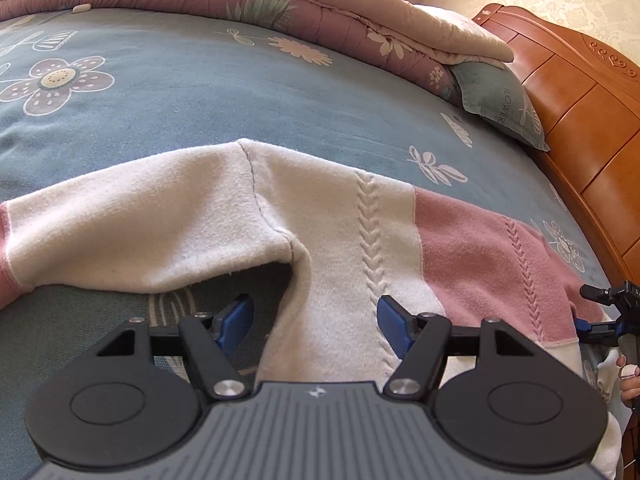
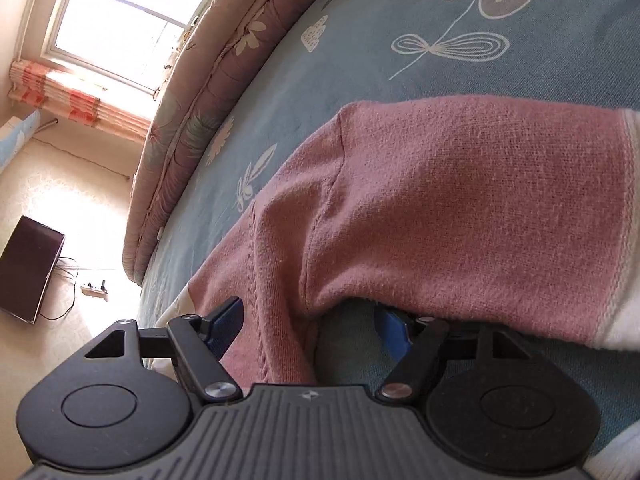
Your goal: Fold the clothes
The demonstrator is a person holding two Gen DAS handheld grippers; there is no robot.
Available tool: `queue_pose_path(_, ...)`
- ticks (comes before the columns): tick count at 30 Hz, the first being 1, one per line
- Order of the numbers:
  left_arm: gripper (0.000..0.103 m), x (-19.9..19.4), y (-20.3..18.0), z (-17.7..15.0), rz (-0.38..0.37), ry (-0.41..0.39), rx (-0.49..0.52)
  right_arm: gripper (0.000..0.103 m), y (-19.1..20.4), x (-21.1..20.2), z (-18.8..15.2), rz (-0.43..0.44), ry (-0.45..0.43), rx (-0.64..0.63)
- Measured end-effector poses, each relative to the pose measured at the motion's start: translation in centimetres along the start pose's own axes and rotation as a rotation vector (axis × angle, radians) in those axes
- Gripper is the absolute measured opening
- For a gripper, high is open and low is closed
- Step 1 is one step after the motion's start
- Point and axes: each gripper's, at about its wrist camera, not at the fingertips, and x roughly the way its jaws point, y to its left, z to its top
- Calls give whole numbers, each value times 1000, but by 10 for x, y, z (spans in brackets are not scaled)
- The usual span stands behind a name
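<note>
Two grippers sat low over the sweater [image 1: 352, 248], one at each armpit, because I judged the next move to be folding the sides in and the underarm seams were the handiest corners to pinch. My left gripper [image 1: 316, 320] was spread wide, grasping nothing, with the white side panel running up between its blue pads [image 1: 236, 320] and the white sleeve [image 1: 132, 236] stretching away ahead and to its left. My right gripper [image 2: 308, 328] was likewise released, the pink body edge lying between its jaws and the pink sleeve [image 2: 480, 200] draped ahead and to its right, partly covering the right pad. Ahead of both tools the sweater lay flat on the blue bedsheet [image 1: 200, 92], half white, half pink, with braided ribs down the front and a fuzzy knit. Beyond it lay a quilt [image 1: 280, 12].
</note>
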Motion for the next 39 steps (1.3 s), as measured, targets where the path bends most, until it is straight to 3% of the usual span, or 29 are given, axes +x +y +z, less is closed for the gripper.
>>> queue_pose_path(1,67,2,0,1,1,-9,3,74,1,2,2,-8,-22,-9)
queue_pose_path(2,57,4,-1,3,3,-19,7,61,3,5,3,-35,-38,-33)
queue_pose_path(3,46,7,-1,4,4,-29,12,40,5,7,4,-70,-45,-59)
queue_pose_path(4,20,9,-3,6,27,-32,22,30,7,9,6,-100,-58,-85)
queue_pose_path(5,12,10,-4,8,54,-34,34,20,9,10,8,-128,-73,-111)
queue_pose_path(9,8,9,-2,19,86,-78,56,15,23,9,23,-219,-167,-237)
queue_pose_path(13,8,8,3,31,108,-110,34,15,36,7,45,-276,-246,-328)
queue_pose_path(17,13,14,3,26,110,-49,13,19,38,10,42,-307,-187,-346)
queue_pose_path(18,13,13,2,21,109,-33,20,25,38,9,38,-306,-161,-339)
queue_pose_path(20,15,2,0,10,111,-14,29,40,39,-4,21,-285,-126,-342)
queue_pose_path(27,21,-60,-27,-41,104,24,167,64,59,-61,-65,-226,45,-489)
queue_pose_path(30,31,-75,-52,-71,79,49,277,68,67,-68,-105,-212,135,-583)
queue_pose_path(32,33,-76,-60,-91,68,88,298,68,65,-67,-124,-222,171,-597)
queue_pose_path(34,33,-73,-56,-107,78,144,246,68,62,-67,-138,-235,194,-592)
queue_pose_path(36,34,-82,-50,-122,69,139,179,69,61,-74,-146,-245,186,-584)
queue_pose_path(39,45,-99,-54,-137,45,207,154,70,64,-88,-154,-232,171,-591)
